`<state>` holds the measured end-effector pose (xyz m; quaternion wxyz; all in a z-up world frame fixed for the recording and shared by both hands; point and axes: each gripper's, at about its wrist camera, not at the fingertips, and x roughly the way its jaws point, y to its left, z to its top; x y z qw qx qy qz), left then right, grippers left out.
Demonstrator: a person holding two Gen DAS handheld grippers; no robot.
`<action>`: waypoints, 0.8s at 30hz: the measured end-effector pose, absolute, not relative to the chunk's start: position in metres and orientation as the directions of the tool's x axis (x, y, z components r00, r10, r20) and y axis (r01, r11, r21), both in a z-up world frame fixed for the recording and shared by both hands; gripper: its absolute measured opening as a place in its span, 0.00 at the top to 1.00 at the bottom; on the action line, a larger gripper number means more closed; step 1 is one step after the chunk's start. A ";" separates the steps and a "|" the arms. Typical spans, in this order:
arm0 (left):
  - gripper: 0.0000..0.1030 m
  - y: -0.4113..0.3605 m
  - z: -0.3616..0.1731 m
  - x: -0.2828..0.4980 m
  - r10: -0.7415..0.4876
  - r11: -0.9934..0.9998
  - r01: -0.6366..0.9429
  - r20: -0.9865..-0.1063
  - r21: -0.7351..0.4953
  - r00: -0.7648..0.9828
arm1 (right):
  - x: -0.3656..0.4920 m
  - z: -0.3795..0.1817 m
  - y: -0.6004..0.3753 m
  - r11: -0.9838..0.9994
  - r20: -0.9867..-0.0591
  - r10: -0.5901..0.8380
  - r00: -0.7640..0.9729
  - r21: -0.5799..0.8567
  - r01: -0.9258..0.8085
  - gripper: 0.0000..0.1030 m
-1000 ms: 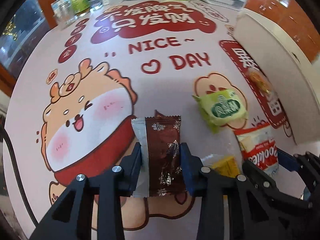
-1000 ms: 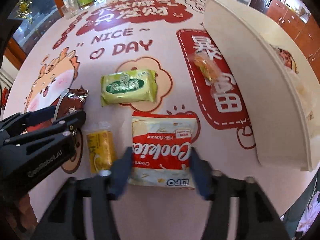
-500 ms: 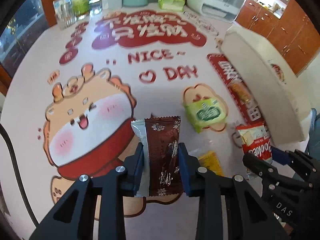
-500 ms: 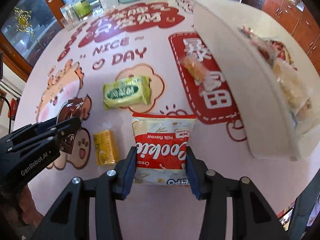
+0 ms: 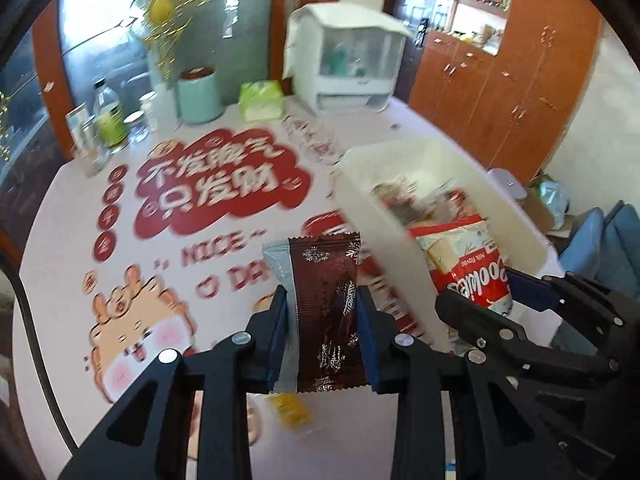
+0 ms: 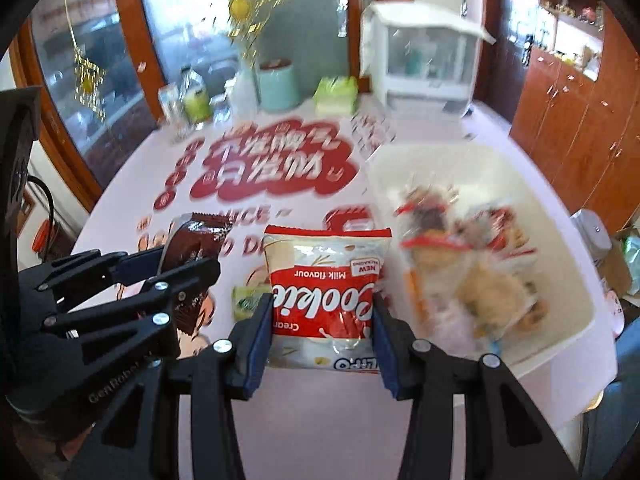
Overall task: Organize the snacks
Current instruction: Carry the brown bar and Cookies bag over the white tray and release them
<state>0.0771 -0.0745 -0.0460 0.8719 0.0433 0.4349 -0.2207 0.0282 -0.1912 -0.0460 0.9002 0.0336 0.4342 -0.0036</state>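
Note:
My left gripper (image 5: 322, 322) is shut on a brown snack packet (image 5: 326, 312) and holds it raised above the table. My right gripper (image 6: 322, 322) is shut on a red and white cookies bag (image 6: 324, 292), also raised. The cookies bag shows in the left wrist view (image 5: 466, 264) next to the white bin (image 5: 396, 240). The brown packet shows in the right wrist view (image 6: 192, 256) at the left. The white bin (image 6: 560, 280) holds several blurred snacks. A yellow packet (image 5: 289, 408) and a green packet (image 6: 248, 298) lie on the table below.
The table has a printed cartoon cloth (image 5: 208, 188). At its far edge stand a mint canister (image 5: 199, 96), a green tissue pack (image 5: 262, 100), bottles (image 5: 108, 120) and a white appliance (image 5: 346, 60). Wooden cabinets (image 5: 500, 92) lie to the right.
Both grippers have lifted with their packets and tilted up. The right gripper closed on the cookies bag and raised it beside the bin. The bin's inside has come into view.

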 end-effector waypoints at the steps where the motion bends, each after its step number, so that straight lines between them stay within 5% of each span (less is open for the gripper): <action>1: 0.71 -0.081 -0.042 0.076 -0.352 0.897 0.426 -0.773 -0.118 0.527 | 0.026 -0.039 -0.201 0.997 -0.773 0.024 0.634 0.066 0.042 0.55; 13: 0.71 -0.193 -0.009 0.084 -0.376 0.878 0.471 -0.725 -0.080 0.578 | 0.030 0.004 -0.307 0.994 -0.692 -0.003 0.722 0.077 0.078 0.55; 24: 0.71 -0.267 -0.009 0.134 -0.316 0.908 0.411 -0.767 -0.074 0.559 | 0.091 0.028 -0.381 0.994 -0.674 -0.032 0.738 0.058 0.096 0.55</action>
